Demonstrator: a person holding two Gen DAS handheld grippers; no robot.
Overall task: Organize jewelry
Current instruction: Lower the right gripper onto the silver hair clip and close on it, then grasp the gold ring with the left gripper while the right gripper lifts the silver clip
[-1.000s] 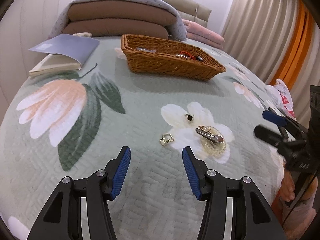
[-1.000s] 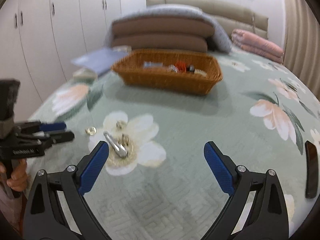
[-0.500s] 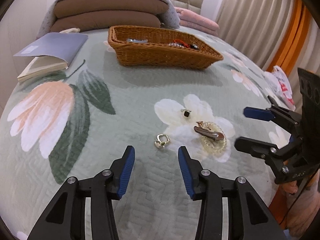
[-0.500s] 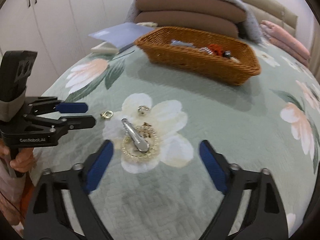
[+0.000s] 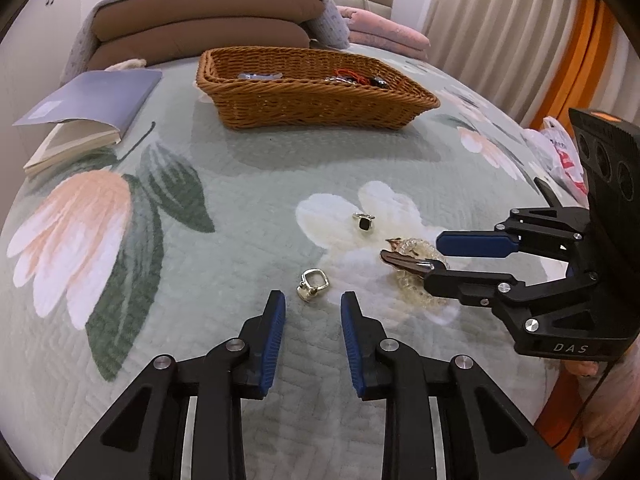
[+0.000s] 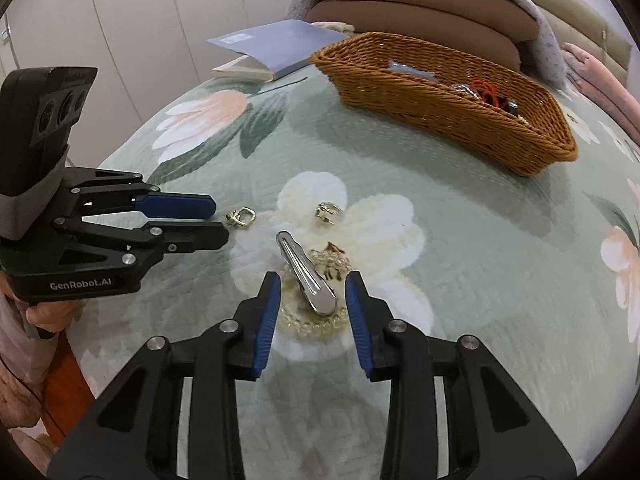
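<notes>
A gold ring (image 5: 313,284) lies on the floral bedspread just ahead of my left gripper (image 5: 313,312), which is open and empty; the ring also shows in the right wrist view (image 6: 243,216). A ring with a black stone (image 5: 363,221) lies further on. A silver hair clip (image 6: 305,273) rests on a clear bead bracelet (image 6: 312,322). My right gripper (image 6: 312,294) is open, its fingers either side of the clip's near end. The wicker basket (image 5: 316,98) with several jewelry pieces stands at the back.
An open book (image 5: 86,114) lies at the back left. Stacked brown pillows (image 5: 200,26) under a grey blanket sit behind the basket. A white plastic bag (image 5: 560,156) lies at the right bed edge by the curtains.
Both grippers moved forward and down toward the jewelry and narrowed their openings. The left now sits just behind the gold ring, the right around the hair clip.
</notes>
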